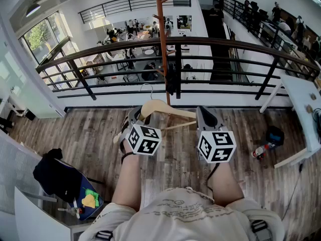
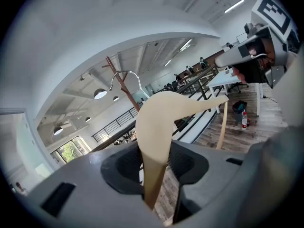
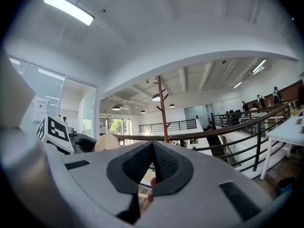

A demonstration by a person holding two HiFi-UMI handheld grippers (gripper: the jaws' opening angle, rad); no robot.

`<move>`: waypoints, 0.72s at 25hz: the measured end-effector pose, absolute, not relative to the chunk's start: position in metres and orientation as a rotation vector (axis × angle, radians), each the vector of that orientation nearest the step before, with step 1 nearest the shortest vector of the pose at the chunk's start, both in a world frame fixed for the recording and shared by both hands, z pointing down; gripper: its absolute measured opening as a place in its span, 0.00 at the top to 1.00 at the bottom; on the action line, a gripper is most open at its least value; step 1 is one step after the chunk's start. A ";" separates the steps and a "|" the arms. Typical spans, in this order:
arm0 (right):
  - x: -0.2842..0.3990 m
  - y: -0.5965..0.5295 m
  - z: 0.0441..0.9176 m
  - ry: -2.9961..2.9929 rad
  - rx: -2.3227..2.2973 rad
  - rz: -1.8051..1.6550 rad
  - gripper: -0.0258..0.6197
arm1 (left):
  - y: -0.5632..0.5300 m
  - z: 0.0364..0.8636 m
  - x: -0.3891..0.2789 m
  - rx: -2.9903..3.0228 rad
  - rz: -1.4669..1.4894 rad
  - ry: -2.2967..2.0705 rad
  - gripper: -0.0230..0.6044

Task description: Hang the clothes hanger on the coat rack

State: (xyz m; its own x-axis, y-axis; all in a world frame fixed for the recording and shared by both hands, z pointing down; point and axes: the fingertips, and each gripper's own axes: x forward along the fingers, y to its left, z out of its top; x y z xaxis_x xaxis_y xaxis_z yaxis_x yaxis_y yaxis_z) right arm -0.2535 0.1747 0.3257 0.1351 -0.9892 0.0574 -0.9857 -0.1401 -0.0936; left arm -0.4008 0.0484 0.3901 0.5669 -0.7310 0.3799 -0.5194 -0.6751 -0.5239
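The left gripper [image 1: 134,116] is clenched on one arm of the pale wooden clothes hanger with a metal hook [image 1: 168,108], its pads pressing the wood from both sides. The hanger is held in the air, its other arm reaching toward 3 o'clock, just beside the right gripper [image 1: 204,115], whose jaws are pressed together at the tips. The reddish-brown wooden coat rack pole [image 1: 162,44] stands at 12 o'clock from the hanger, by the dark metal railing [image 1: 235,45].
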 end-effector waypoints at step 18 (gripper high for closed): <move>-0.161 0.177 0.343 2.088 -2.279 -0.172 0.96 | 0.048 0.402 -0.299 -2.419 -0.855 1.037 0.71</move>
State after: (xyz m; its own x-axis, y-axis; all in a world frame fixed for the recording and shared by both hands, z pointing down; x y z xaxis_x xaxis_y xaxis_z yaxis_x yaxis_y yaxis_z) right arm -0.1614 0.1773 0.3431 0.0843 -0.9952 0.0507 -0.9900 -0.0894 -0.1092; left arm -0.2991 0.0482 0.4019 0.5445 -0.7454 0.3845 -0.5197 -0.6597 -0.5429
